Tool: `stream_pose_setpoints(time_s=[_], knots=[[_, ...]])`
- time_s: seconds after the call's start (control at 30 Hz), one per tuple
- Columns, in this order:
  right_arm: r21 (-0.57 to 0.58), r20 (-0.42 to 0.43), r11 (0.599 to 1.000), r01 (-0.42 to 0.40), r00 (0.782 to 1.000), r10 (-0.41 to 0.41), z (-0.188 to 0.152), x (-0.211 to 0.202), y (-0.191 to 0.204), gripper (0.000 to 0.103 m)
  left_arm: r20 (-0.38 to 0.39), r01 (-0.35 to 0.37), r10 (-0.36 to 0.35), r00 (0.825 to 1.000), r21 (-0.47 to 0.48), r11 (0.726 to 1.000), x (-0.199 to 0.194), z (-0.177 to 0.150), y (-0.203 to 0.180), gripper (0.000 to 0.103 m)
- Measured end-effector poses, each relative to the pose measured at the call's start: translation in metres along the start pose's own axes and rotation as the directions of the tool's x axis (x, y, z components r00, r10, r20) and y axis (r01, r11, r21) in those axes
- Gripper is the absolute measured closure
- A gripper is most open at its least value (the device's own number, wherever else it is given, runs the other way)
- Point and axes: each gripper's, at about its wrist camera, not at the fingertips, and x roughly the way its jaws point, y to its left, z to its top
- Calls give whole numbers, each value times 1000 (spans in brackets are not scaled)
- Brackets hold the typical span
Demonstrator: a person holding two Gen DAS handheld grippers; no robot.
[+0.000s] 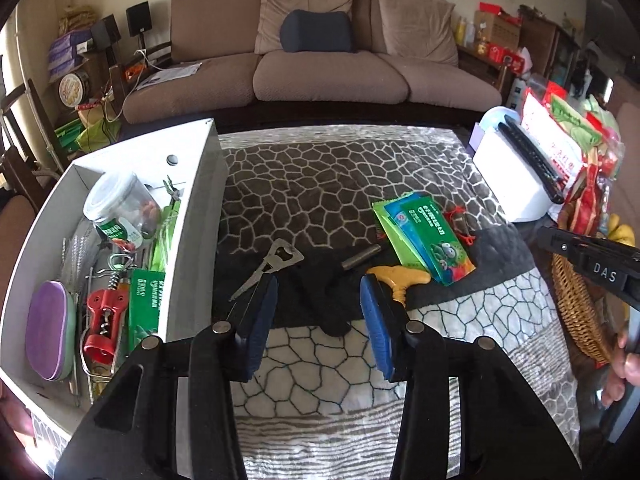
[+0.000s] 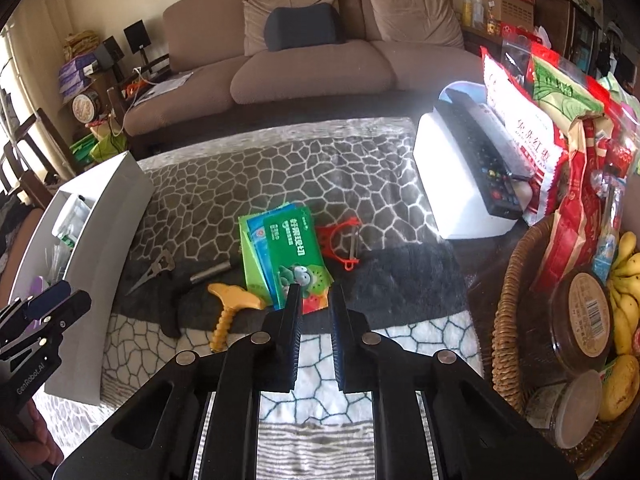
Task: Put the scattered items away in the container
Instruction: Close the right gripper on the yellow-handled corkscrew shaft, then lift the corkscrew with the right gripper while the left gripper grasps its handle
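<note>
Container: we see the white cardboard box (image 1: 192,216) at left, already holding a clear jar and red corkscrew.
Left gripper (image 1: 318,320): jaws apart — nothing between them.
Scattered items: metal bottle opener (image 1: 266,268), yellow plastic T-handle (image 1: 402,280), green snack packets (image 1: 424,232) on the patterned blanket.
Right gripper (image 2: 314,336): jaws nearly together, over the packets — gripping nothing.

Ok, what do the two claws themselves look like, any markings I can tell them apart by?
Both are black linkage frames with silver pivot pins and blue ribbed pads on the fingers. The left claw shows "GenRobot.AI" in white along its body in the right wrist view. The right claw carries white "DAS" lettering, seen from the left wrist view. No cables or sleeves show.
</note>
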Motion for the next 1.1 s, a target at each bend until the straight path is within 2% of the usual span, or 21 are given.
stream_pose_setpoints(time_s=[0.07, 0.1, 0.13, 0.17, 0.2, 0.27, 0.4, 0.57, 0.67, 0.77, 0.83, 0.87, 0.9, 0.93, 1.0, 1.1], knots=[[12, -18, 1000, -17, 1000, 18, -4, 13, -3, 84, -11, 9, -9, 1000, 8, 1000, 14, -6, -7, 19], [25, -28, 999, -30, 999, 30, -6, 20, -5, 70, -10, 7, -7, 1000, 16, 1000, 21, -9, -11, 18], [41, -40, 998, -38, 998, 40, -8, 27, -7, 61, -18, 8, -8, 1000, 25, 1000, 28, -11, -14, 18], [65, -58, 996, -54, 997, 58, -11, 35, -10, 38, -33, 4, -3, 999, 32, 999, 37, -14, -16, 18], [93, -73, 992, -88, 993, 94, -15, 43, -12, 26, -48, -6, 8, 999, 31, 1000, 46, -16, -17, 18], [132, -79, 981, -145, 985, 156, -21, 56, -12, 26, -70, -21, 20, 997, -16, 1000, 62, -19, -8, 18], [128, -104, 975, -179, 976, 193, -31, 83, 11, 26, -59, 23, -33, 998, -176, 984, 69, -24, 23, 18], [49, -108, 986, -160, 981, 164, -34, 110, 56, 29, -18, 49, -54, 998, -196, 979, 56, -23, 34, 17], [58, -119, 991, -119, 985, 125, -37, 128, 69, 40, -8, 61, -64, 998, -207, 976, 53, -18, 38, 17], [54, -94, 996, -69, 993, 74, -38, 131, 76, 51, -9, 63, -67, 998, -203, 977, 54, -15, 38, 17], [31, -99, 998, -50, 994, 53, -37, 132, 80, 51, -11, 60, -63, 998, -199, 978, 55, -14, 37, 17], [11, -95, 999, -42, 995, 43, -37, 131, 81, 55, -12, 59, -63, 998, -200, 978, 56, -13, 37, 17], [-16, -87, 999, -40, 995, 38, -38, 130, 83, 77, -13, 58, -62, 998, -200, 978, 56, -13, 37, 17], [-43, -85, 998, -37, 996, 33, -39, 130, 84, 87, -15, 57, -61, 998, -198, 979, 57, -13, 36, 17], [-60, -78, 998, -36, 996, 31, -40, 123, 78, 90, -20, 57, -62, 998, -188, 980, 58, -14, 35, 17], [-7, -59, 996, -91, 994, 90, -37, 107, 56, 90, -30, 52, -57, 998, -167, 985, 62, -17, 33, 16]])
